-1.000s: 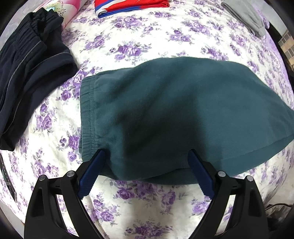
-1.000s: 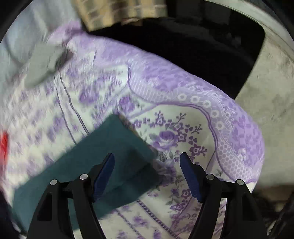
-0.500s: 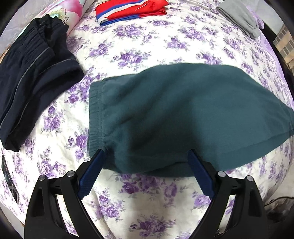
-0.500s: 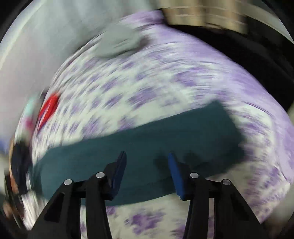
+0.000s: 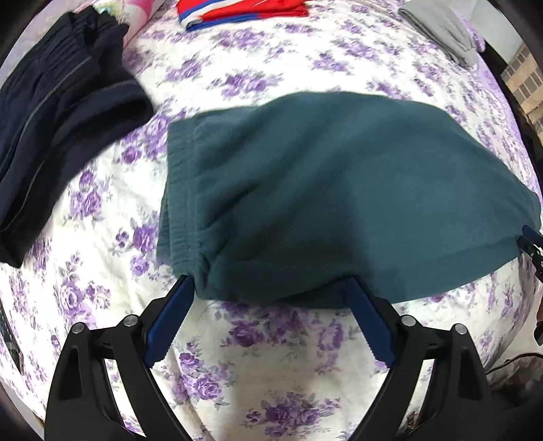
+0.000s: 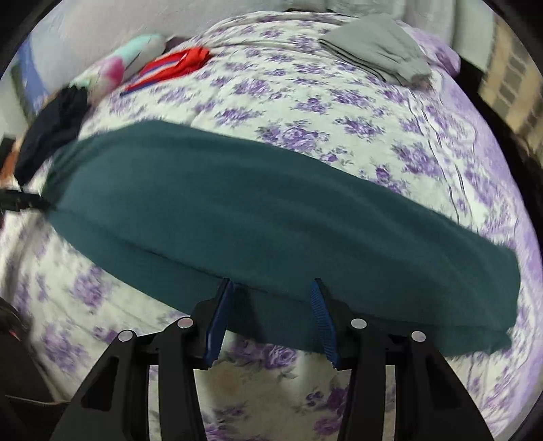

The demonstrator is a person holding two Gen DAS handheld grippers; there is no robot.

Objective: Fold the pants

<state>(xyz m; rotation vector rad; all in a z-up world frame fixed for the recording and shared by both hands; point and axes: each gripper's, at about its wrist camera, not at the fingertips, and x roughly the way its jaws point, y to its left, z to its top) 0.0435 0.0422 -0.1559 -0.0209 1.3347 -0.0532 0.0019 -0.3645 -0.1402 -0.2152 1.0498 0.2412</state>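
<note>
Dark teal pants (image 5: 325, 190) lie folded lengthwise on the flowered bedspread (image 5: 271, 356), waistband to the left. My left gripper (image 5: 269, 288) is open, its blue fingertips at the near edge of the waistband end, holding nothing. In the right wrist view the pants (image 6: 271, 217) stretch across the bed. My right gripper (image 6: 271, 288) is open with its tips at the near edge of the leg part, holding nothing. Its tip shows at the left wrist view's right edge (image 5: 529, 242).
Folded black clothes (image 5: 61, 112) lie at the left. A red, white and blue garment (image 5: 237, 12) lies at the back. A folded grey garment (image 5: 441, 23) lies at the back right. A pink and teal pillow (image 6: 129, 64) lies far left. The bed edge drops off at right.
My right gripper has swung from the pants' hem corner to face the long near edge of the pants, its jaws narrowed but open. My left gripper pulled back slightly and stays open.
</note>
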